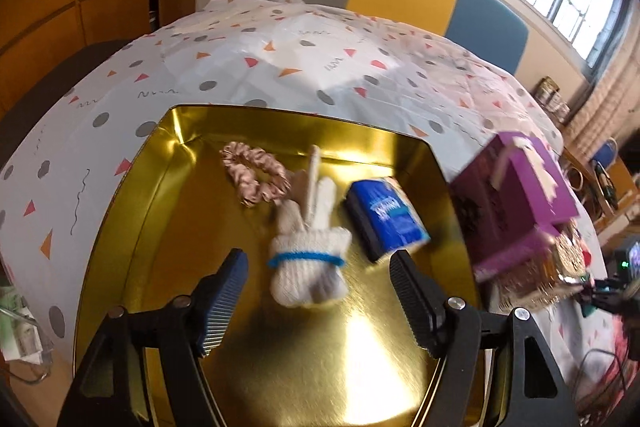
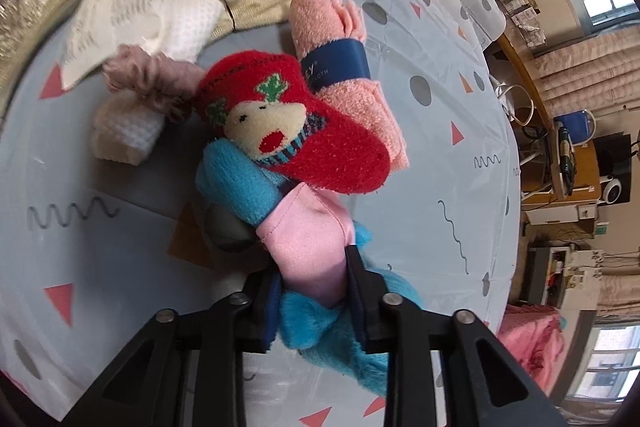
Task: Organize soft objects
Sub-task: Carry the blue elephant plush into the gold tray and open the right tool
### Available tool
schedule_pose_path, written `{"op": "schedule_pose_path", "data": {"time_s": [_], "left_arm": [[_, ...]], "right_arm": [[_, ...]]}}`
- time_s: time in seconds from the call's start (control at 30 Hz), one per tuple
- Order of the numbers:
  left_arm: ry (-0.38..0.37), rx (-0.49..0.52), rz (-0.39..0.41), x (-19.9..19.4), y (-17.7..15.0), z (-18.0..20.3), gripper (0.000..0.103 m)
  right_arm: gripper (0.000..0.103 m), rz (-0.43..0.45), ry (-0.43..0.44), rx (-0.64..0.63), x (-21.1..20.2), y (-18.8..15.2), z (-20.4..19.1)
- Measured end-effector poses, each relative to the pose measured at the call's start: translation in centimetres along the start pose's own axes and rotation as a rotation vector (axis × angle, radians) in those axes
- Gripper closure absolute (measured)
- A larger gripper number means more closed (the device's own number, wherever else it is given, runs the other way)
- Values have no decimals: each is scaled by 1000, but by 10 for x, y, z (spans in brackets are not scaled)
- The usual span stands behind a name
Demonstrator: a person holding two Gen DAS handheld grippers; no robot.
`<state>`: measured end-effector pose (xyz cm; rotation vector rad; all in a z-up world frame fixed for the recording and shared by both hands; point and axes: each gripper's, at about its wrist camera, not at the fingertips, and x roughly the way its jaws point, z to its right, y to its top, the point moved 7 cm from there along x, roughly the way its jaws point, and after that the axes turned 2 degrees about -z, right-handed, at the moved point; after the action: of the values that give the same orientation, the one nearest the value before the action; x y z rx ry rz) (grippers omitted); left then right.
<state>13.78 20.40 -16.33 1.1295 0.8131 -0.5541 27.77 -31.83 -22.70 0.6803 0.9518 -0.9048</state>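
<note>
Your left gripper hangs wide open over a gold tray, holding nothing. Between and just beyond its fingers lies a cream knit bundle cinched by a blue elastic band. Its long axis runs away from you, with the loose ends pointing toward the far rim. A pink scrunchie lies beyond it to the left and a blue tissue pack just to its right, tilted. A purple box stands outside the tray on the right.

Your right gripper is closed narrow on a pink satin piece joined to a fuzzy blue soft item, down among a pile on the patterned tablecloth. The pink piece runs from the jaws up and left, toward a red reindeer sock that overlaps it and a blue knit piece. A rolled pink towel lies just behind the sock.

Risks, as a judgement: lifting now could drag the red sock along, since it rests on the held piece. The satin looks slick and could slip from the pads. Only part of the blue item is pinched, so the rest may dangle and snag the pile.
</note>
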Motion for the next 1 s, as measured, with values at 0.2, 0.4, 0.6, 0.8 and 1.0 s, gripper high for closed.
{"op": "schedule_pose_path", "data": {"time_s": [0.2, 0.4, 0.6, 0.8, 1.0], "left_arm": [[-31, 42, 18, -14, -9, 17, 29], [-63, 63, 25, -24, -17, 28, 29], [-76, 76, 38, -33, -23, 30, 29], [-78, 63, 39, -39, -30, 21, 29], [-57, 36, 58, -47, -33, 1, 29]], "right_arm": [[80, 70, 79, 61, -32, -12, 5], [80, 152, 207, 177, -67, -17, 7], [80, 263, 283, 312, -108, 17, 17], [80, 392, 284, 330, -168, 94, 2], [80, 503, 301, 211, -238, 168, -59]]}}
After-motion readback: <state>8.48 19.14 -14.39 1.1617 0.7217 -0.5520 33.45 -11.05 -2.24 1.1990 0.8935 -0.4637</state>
